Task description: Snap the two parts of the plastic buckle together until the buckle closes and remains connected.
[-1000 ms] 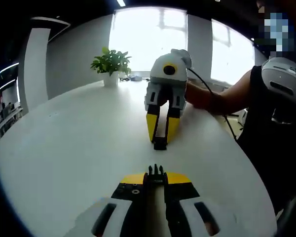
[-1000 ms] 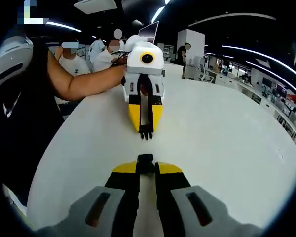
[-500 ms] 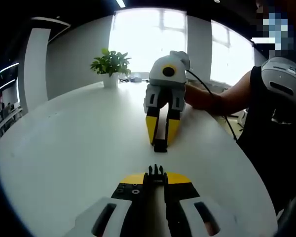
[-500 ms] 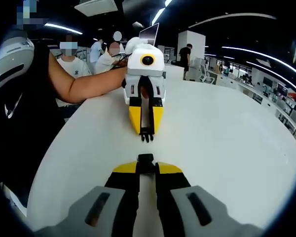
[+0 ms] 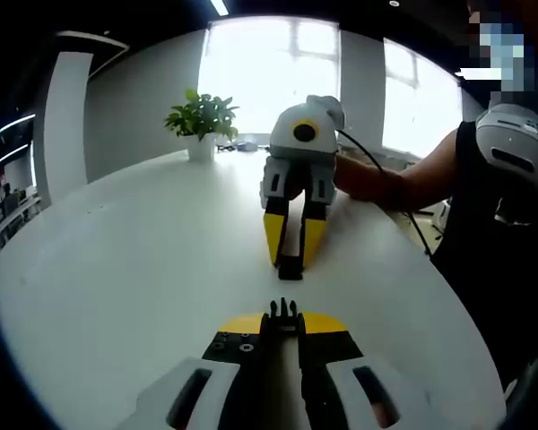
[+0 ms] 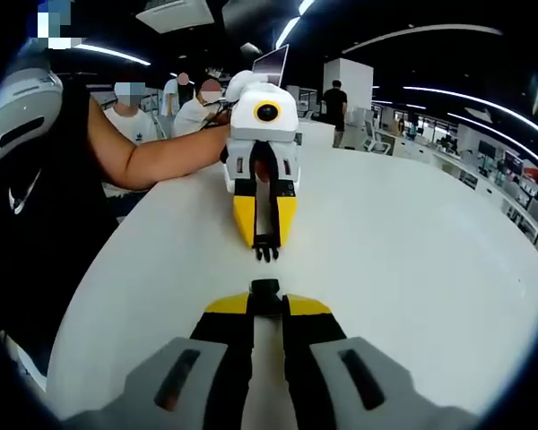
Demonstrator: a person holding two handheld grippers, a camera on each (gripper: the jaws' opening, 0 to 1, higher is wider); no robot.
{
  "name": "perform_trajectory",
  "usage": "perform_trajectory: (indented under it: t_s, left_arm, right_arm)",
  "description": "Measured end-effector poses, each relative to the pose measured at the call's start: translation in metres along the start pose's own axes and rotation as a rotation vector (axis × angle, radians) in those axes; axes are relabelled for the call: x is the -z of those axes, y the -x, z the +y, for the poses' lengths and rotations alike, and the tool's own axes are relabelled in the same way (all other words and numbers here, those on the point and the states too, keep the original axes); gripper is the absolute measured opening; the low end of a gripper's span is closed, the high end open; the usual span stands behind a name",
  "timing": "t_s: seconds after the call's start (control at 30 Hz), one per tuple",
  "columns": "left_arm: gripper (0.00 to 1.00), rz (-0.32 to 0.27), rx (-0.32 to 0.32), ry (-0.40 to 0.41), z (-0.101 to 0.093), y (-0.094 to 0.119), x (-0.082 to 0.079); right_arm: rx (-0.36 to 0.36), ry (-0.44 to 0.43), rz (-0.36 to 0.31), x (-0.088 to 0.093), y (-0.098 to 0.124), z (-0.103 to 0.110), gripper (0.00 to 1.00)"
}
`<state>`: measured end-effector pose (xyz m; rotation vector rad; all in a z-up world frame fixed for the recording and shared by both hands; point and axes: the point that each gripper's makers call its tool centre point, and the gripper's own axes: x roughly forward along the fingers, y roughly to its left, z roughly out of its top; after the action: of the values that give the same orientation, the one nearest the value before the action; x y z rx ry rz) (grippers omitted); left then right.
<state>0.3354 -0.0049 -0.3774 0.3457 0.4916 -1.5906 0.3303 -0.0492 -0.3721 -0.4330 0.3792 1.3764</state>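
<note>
The black pronged buckle part [image 5: 283,311] sticks out from my left gripper [image 5: 283,321], which is shut on it at the bottom of the left gripper view. Facing it, my right gripper [image 5: 290,258] is shut on the black socket part [image 5: 290,266]. In the right gripper view the socket part [image 6: 264,288] sits in my right gripper [image 6: 264,301], and the left gripper [image 6: 265,236] points its prongs [image 6: 266,251] at it. A small gap of white table [image 5: 117,269] separates the two parts, which line up tip to tip just above the surface.
A potted plant [image 5: 202,116] stands at the table's far edge. The person's arm [image 6: 152,152] reaches in from the side. Seated people [image 6: 130,112] and a laptop [image 6: 273,63] are beyond the table end.
Hardly anything: both grippers keep their hold and the gap between the two buckle parts stays about the same, with only a slight drift of the views.
</note>
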Motion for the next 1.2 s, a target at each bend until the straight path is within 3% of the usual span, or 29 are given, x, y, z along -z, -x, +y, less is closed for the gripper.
perform_trajectory:
  t_s: [1.2]
  left_arm:
    - [0.1, -0.005, -0.01, 0.002, 0.0051, 0.0032, -0.0018]
  right_arm:
    - [-0.002, -0.007, 0.0, 0.0009, 0.0002, -0.0029, 0.1]
